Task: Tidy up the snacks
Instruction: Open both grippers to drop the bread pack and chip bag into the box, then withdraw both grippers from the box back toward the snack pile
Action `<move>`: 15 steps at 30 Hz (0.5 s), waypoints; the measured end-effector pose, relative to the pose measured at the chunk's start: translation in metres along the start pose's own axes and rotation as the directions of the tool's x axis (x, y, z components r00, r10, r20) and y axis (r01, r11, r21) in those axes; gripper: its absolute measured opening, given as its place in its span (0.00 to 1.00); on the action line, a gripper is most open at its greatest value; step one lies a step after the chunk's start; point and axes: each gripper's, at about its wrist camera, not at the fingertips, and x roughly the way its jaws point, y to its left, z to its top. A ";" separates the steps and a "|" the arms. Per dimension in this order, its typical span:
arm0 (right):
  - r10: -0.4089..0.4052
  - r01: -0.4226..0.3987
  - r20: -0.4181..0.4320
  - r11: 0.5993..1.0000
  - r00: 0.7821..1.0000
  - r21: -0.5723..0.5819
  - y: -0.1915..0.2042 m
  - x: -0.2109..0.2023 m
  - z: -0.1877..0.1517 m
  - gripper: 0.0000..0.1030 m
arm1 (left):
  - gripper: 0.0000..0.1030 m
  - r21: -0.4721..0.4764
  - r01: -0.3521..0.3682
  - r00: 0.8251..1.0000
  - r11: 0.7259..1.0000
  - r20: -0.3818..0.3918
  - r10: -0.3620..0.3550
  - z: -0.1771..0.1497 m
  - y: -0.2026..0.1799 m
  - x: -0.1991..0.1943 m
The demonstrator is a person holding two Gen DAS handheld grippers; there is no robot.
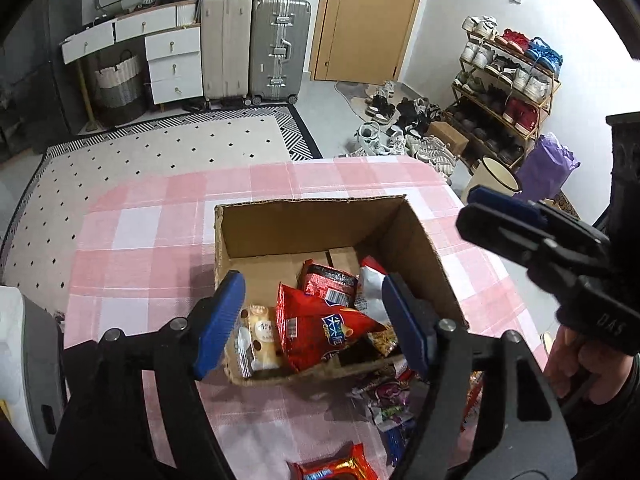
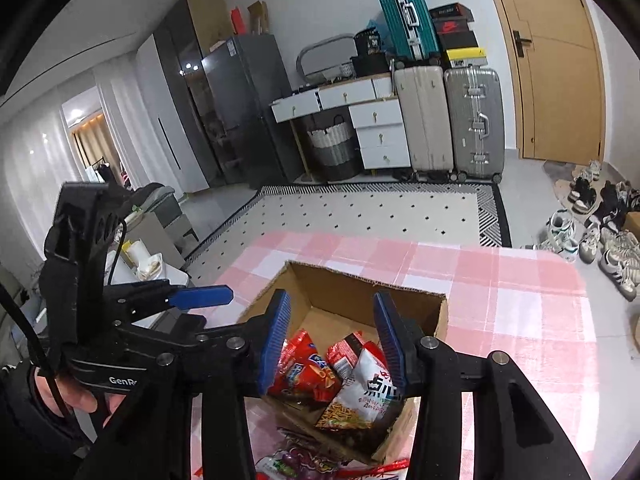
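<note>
An open cardboard box (image 1: 256, 224) stands on the pink checked tablecloth (image 1: 140, 240). Inside lie a red chip bag (image 1: 316, 332), a dark red packet (image 1: 330, 286), a white bag (image 1: 370, 280) and a wrapped bun (image 1: 260, 332). My left gripper (image 1: 312, 320) is open and empty above the box's near side. My right gripper (image 2: 332, 338) is open and empty over the same box (image 2: 360, 284), above the red bag (image 2: 304, 372) and white noodle-snack bag (image 2: 368, 396). The right gripper also shows in the left wrist view (image 1: 504, 212). Loose snacks (image 1: 384, 400) and an orange packet (image 1: 340, 466) lie on the cloth in front of the box.
Beyond the table lie a dotted rug (image 1: 160, 148), suitcases (image 1: 276, 48), a white drawer unit (image 1: 172, 64), a door (image 1: 368, 16) and a shoe rack (image 1: 508, 92) with shoes on the floor. A grey chair (image 1: 24, 360) stands at the table's left.
</note>
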 end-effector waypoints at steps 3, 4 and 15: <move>0.001 0.000 0.028 1.000 1.000 -0.012 0.006 -0.018 0.001 0.49 | 0.77 -0.004 -0.011 1.000 1.000 0.026 0.011 -0.006 -0.003 -0.017; 0.002 -0.002 0.037 1.000 0.999 -0.015 0.008 -0.023 0.001 0.49 | 0.77 -0.004 -0.015 0.999 1.000 0.038 0.015 -0.010 -0.004 -0.024; 0.009 -0.003 0.133 0.999 0.991 -0.046 0.033 -0.097 -0.018 0.75 | 0.83 0.009 -0.043 0.991 0.999 0.124 0.042 -0.040 -0.029 -0.096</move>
